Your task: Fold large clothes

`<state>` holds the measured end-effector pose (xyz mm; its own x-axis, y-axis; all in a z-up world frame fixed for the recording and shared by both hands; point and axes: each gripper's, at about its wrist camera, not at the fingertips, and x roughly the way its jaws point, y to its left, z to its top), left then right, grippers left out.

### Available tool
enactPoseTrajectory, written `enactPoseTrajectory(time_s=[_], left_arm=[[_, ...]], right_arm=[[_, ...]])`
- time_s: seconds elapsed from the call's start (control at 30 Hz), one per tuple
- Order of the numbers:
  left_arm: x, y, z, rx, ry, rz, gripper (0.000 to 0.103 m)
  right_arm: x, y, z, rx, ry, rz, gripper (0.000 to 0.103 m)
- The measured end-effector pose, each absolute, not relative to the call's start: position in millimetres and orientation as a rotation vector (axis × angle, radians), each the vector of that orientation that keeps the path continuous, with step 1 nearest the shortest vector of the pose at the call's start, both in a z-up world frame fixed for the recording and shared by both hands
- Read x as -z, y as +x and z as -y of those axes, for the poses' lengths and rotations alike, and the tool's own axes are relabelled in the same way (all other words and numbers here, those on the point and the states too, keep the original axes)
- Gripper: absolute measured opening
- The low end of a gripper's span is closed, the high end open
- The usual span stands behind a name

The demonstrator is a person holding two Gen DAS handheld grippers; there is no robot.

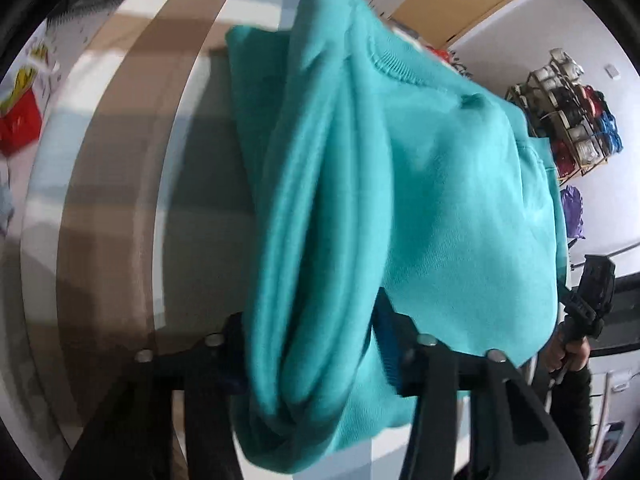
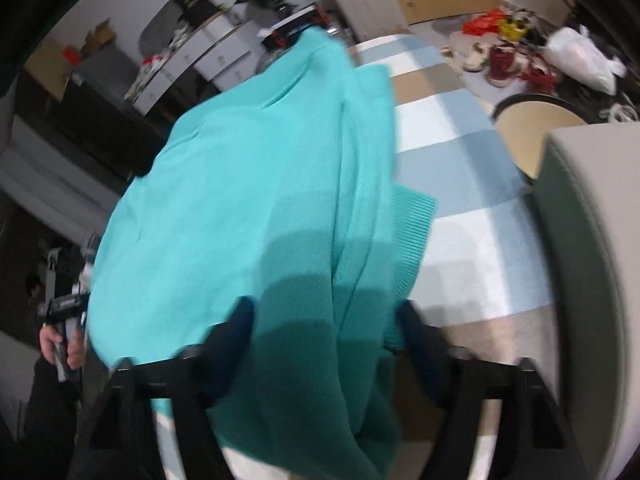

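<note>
A teal sweatshirt (image 1: 420,184) lies bunched on a table covered in white, tan and blue stripes (image 1: 120,160). In the left wrist view, my left gripper (image 1: 310,332) points down at it, and thick rolled folds fill the gap from pad to pad. In the right wrist view, my right gripper (image 2: 324,320) straddles another part of the sweatshirt (image 2: 248,200). A ribbed hem (image 2: 412,240) lies against its right finger. The cloth fills that gap too. Each view shows the person's other hand (image 1: 572,352) (image 2: 68,344) at its edge, gripping a handle.
A shelf of yarn spools (image 1: 568,112) stands against the far wall. A red tub (image 1: 20,120) sits left of the table. A grey padded block (image 2: 580,240) and a round wooden stool top (image 2: 536,128) are on the right, with bags and clutter (image 2: 576,60) beyond.
</note>
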<state>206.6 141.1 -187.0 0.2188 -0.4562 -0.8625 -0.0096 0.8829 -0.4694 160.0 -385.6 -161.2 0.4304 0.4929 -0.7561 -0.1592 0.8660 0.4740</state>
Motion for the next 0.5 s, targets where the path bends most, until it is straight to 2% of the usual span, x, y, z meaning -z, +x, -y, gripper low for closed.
enactPoseTrajectory(time_s=[0.07, 0.2, 0.37, 0.5], left_arm=[[190.3, 199.7, -144.8, 0.31, -0.457, -1.359, 0.037], [185.8, 161.5, -148.1, 0.309, -0.42, -1.394, 0.036], [184.2, 104.4, -166.8, 0.38, -0.473, -1.43, 0.034], [186.7, 110.5, -180.0, 0.326, -0.545, -1.39, 0.035]], right_arm=[[156.1, 149.1, 381.5, -0.419, 0.312, -1.027, 0.043], [156.7, 120.1, 383.6, -0.441, 0.328, -1.042, 0.041], [156.1, 59.2, 398.4, -0.504, 0.339, -1.05, 0.041], [163.3, 43.8, 402.8, -0.47, 0.256, -1.015, 0.044]])
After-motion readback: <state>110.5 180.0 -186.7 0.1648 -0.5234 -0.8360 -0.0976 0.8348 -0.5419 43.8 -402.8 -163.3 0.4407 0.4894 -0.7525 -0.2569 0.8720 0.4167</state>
